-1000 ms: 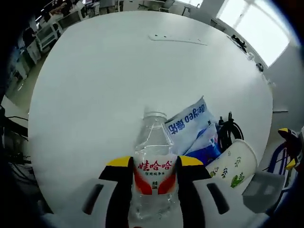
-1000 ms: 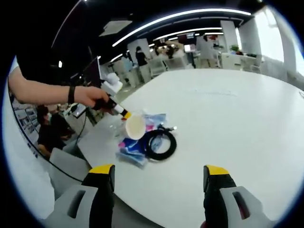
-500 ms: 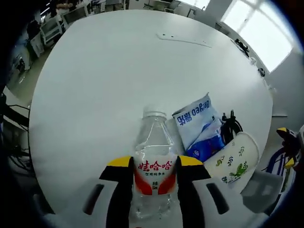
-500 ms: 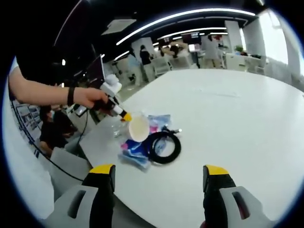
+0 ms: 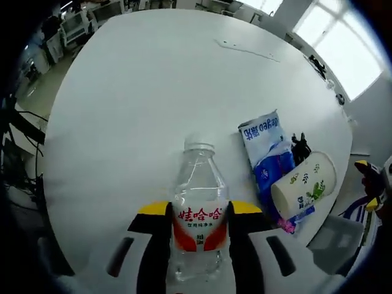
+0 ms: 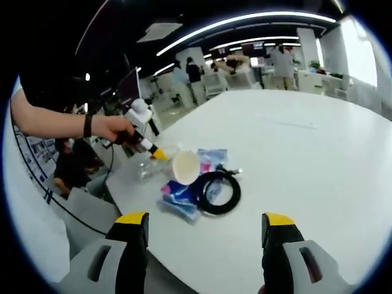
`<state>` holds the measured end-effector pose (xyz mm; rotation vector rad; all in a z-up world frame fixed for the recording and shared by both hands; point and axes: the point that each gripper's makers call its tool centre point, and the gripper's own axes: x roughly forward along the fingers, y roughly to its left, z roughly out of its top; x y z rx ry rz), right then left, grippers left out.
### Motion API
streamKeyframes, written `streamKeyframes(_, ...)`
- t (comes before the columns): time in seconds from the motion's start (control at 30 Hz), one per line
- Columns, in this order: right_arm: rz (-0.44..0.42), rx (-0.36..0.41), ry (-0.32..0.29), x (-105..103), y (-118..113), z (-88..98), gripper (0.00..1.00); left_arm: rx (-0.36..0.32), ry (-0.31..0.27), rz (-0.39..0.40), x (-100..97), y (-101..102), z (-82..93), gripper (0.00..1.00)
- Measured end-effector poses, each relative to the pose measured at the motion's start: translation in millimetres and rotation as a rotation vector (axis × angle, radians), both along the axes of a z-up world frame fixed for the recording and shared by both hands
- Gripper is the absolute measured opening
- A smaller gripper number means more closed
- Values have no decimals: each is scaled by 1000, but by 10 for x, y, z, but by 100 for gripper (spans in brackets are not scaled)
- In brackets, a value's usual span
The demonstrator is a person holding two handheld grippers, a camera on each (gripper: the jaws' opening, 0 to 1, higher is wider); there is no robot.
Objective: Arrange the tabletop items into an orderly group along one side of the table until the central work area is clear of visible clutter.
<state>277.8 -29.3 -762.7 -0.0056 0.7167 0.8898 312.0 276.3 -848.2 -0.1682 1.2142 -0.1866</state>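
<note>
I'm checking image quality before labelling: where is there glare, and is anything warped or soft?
Left gripper view: the window is blown out white; the table bulges from fisheye; the water bottle label is sharp. Right gripper view: ceiling light strips curve and glare; background people are soft.

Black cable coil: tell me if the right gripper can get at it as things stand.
Probably yes. The right gripper is open and empty, and bare table lies between it and the black cable coil, which lies uncovered beside the paper cup.

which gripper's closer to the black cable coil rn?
Left. The left gripper, shut on the bottle, is just past the cup from the cable coil. The right gripper is open, farther back at the table edge.
</note>
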Motion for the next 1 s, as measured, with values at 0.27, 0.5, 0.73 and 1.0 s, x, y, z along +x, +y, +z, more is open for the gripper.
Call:
streamKeyframes(0.27, 5, -1, -4, -6, 0, 0, 76, 15, -12, -19, 9, -10, -15, 36)
streamKeyframes(0.5, -12, -9, 1, -24, -73, -29, 76, 18, 9, -36, 32, -86, -72, 39)
streamKeyframes(0.73, -34, -14, 3, -16, -135, -38, 76, 29, 18, -45, 94, -121, -103, 41)
streamKeyframes(1.0, -49, -14, 0, -14, -144, -21, 76, 26, 16, -60, 87, -100, -92, 41)
